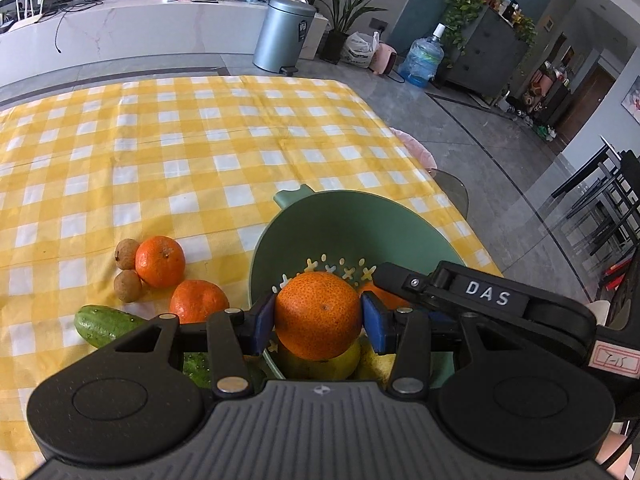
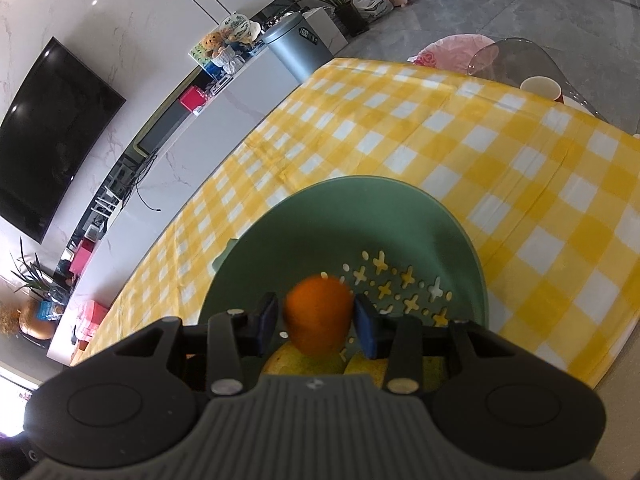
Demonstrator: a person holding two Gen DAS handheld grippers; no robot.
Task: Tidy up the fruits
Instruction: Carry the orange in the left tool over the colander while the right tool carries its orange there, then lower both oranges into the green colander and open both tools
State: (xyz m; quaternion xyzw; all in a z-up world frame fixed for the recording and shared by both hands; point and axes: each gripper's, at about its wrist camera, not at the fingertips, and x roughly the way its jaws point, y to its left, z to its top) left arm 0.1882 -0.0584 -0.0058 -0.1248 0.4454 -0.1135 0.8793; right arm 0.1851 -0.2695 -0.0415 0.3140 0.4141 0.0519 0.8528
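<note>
My left gripper [image 1: 318,320] is shut on a tangerine [image 1: 318,314] and holds it over the near rim of the green colander [image 1: 344,224]. Yellow fruit [image 1: 344,364] lies in the colander below it. My right gripper [image 2: 316,320] is shut on another tangerine [image 2: 318,312], blurred, over the same colander [image 2: 344,216]; it also shows in the left wrist view [image 1: 480,300]. Two more tangerines [image 1: 160,262] [image 1: 198,300], two brown longans [image 1: 127,254] [image 1: 128,286] and a cucumber [image 1: 106,324] lie on the checked cloth left of the colander.
The yellow checked tablecloth [image 1: 200,140] covers the table. A cup [image 2: 542,88] stands at the table's far right edge by a clear chair [image 2: 516,56]. A grey bin [image 1: 282,36] and a water jug [image 1: 420,60] stand on the floor beyond.
</note>
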